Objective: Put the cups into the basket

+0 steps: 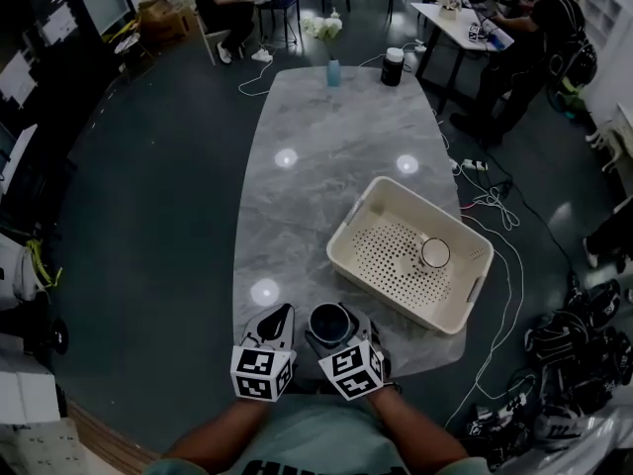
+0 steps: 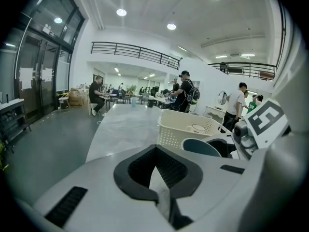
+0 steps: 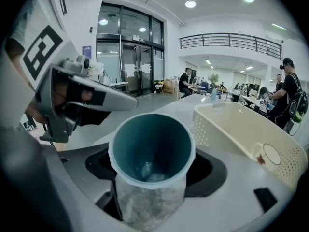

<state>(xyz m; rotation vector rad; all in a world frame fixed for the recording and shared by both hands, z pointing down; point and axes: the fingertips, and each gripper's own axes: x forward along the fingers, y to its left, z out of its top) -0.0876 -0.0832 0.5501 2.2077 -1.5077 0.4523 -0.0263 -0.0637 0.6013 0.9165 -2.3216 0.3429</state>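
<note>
Beyond teal cup [image 1: 329, 322]: basket [image 1: 348, 228], vase [image 1: 333, 70], canister [image 1: 393, 67]

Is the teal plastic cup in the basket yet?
Out: the teal plastic cup is held in the right gripper, short of the cream perforated basket.

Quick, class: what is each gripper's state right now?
Left gripper: closed, holding nothing.
Right gripper: closed on the teal cup.

Teal cup [image 3: 151, 149] — its base hidden, apparently, within the right claw [image 3: 153, 178].
</note>
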